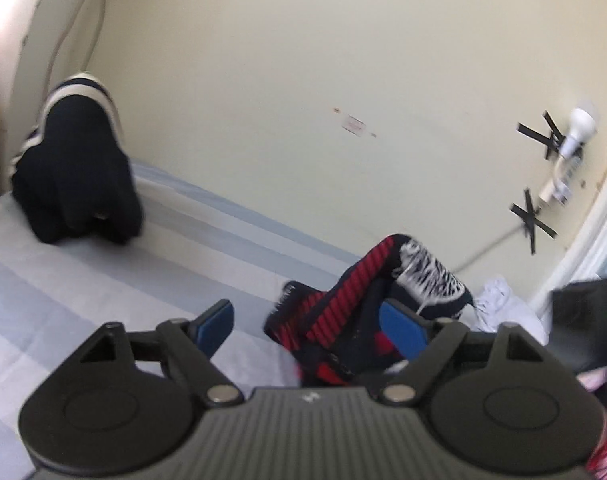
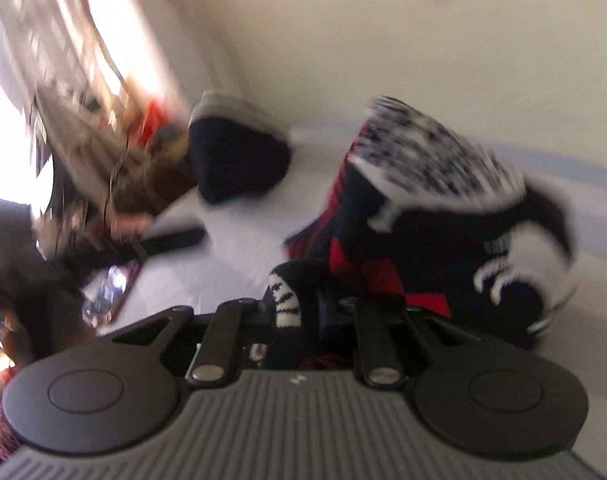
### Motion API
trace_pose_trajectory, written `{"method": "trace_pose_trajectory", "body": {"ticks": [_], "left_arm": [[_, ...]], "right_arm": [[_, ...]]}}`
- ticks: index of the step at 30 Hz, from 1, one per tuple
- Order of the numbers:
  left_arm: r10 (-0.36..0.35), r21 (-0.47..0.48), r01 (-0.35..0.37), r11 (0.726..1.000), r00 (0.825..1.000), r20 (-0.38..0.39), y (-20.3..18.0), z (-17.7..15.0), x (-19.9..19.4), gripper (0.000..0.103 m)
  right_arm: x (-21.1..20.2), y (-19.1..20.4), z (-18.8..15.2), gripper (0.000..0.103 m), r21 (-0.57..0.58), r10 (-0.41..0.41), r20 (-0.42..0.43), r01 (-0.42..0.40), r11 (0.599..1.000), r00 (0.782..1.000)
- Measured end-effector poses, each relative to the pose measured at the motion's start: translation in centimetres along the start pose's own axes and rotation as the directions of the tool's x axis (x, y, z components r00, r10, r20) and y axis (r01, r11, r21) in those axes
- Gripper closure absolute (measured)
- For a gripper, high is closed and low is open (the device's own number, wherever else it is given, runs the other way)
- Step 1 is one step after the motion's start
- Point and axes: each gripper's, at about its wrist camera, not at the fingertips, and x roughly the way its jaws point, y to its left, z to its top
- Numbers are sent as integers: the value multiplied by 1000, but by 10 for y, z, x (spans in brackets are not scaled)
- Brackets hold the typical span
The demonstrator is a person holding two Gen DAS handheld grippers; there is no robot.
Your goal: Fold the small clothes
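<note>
A black, red and white patterned garment [image 1: 355, 304] hangs bunched over the striped bed sheet [image 1: 103, 272]; it also shows in the right wrist view [image 2: 431, 208], blurred. My right gripper [image 2: 303, 312] is shut on an edge of this garment and holds it up. My left gripper [image 1: 311, 328] is open, its blue pads [image 1: 213, 326] wide apart, with its right finger just in front of the garment's lower part. A dark navy garment with white stripes [image 1: 75, 176] lies in a heap by the wall; it also shows in the right wrist view [image 2: 235, 160].
A cream wall [image 1: 303, 80] runs along the bed's far side, with a taped bulb and cable [image 1: 575, 132]. White cloth [image 1: 499, 300] and a black box [image 1: 587, 320] sit at right. Cluttered furniture and a bright window [image 2: 83, 100] stand beyond the bed.
</note>
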Motion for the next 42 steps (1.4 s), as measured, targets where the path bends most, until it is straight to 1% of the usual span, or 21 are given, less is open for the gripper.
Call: {"method": "trace_pose_trajectory", "body": {"ticks": [3, 4, 5, 8, 14, 18, 20, 21, 22, 24, 26, 27, 28, 30, 32, 33, 34, 36, 38, 41, 42], "left_arm": [[-1, 4, 1, 1000, 999, -34, -10, -2, 19, 11], [-7, 15, 7, 1000, 999, -45, -14, -4, 25, 9], [-12, 34, 14, 999, 998, -53, -22, -5, 34, 7], [-15, 81, 20, 997, 998, -64, -37, -4, 50, 0], [66, 160, -49, 986, 992, -106, -62, -7, 89, 1], [41, 123, -24, 992, 990, -132, -49, -18, 86, 2], [54, 129, -35, 991, 988, -146, -47, -24, 83, 19], [61, 132, -37, 991, 982, -177, -46, -29, 84, 51], [66, 131, -39, 991, 975, -212, -45, -34, 86, 75], [92, 122, -64, 991, 965, -245, -38, -45, 89, 81], [105, 132, -77, 988, 970, -220, -34, -51, 82, 80], [117, 130, -90, 987, 969, -217, -33, -52, 80, 78], [125, 126, -99, 987, 969, -215, -31, -52, 78, 73], [143, 124, -119, 985, 967, -213, -29, -47, 74, 62], [154, 125, -133, 983, 973, -175, -29, -33, 67, 41], [155, 124, -139, 982, 980, -125, -30, -21, 63, 17], [162, 125, -150, 981, 982, -94, -32, -11, 61, 2], [162, 161, -152, 975, 986, -51, -41, 8, 68, 0], [137, 224, -112, 968, 986, -96, -46, 18, 90, 0], [215, 268, -160, 950, 958, -190, -40, 19, 129, 0], [201, 262, -139, 955, 953, -226, -36, 15, 134, 0]], "right_arm": [[43, 13, -12, 80, -93, -43, -68, 37, 995, 997], [46, 14, -16, 73, -115, -35, -61, 28, 993, 998], [41, 17, -15, 60, -127, -14, -50, 8, 992, 999], [17, 20, -18, 42, -171, 65, -32, -69, 983, 997], [-58, 11, -37, 44, -246, 74, 79, -53, 968, 994], [-94, -20, -22, 51, -179, -64, 221, 105, 978, 973], [-93, -35, -1, 61, -106, -95, 264, 127, 986, 960], [-87, -43, 11, 64, -74, -98, 268, 122, 990, 958], [-77, -47, 22, 70, -61, -98, 262, 118, 991, 960], [-37, -53, 44, 74, -66, -90, 188, 104, 992, 978], [22, -60, 59, 73, -85, -107, 26, 108, 990, 994], [51, -57, 60, 72, -132, -165, -16, 161, 978, 986], [72, -53, 58, 69, -193, -214, 1, 210, 958, 977], [89, -54, 67, 69, -148, -214, -8, 210, 966, 977], [90, -54, 67, 69, -167, -217, -11, 212, 963, 976], [87, -55, 64, 69, -178, -217, -1, 214, 961, 976], [86, -56, 61, 68, -173, -214, 12, 212, 962, 977], [87, -57, 59, 68, -168, -216, 31, 218, 961, 976], [86, -54, 56, 68, -172, -226, 45, 231, 958, 973], [72, -58, 51, 69, -169, -228, 63, 236, 957, 972], [68, -61, 54, 69, -159, -225, 68, 233, 959, 972]]}}
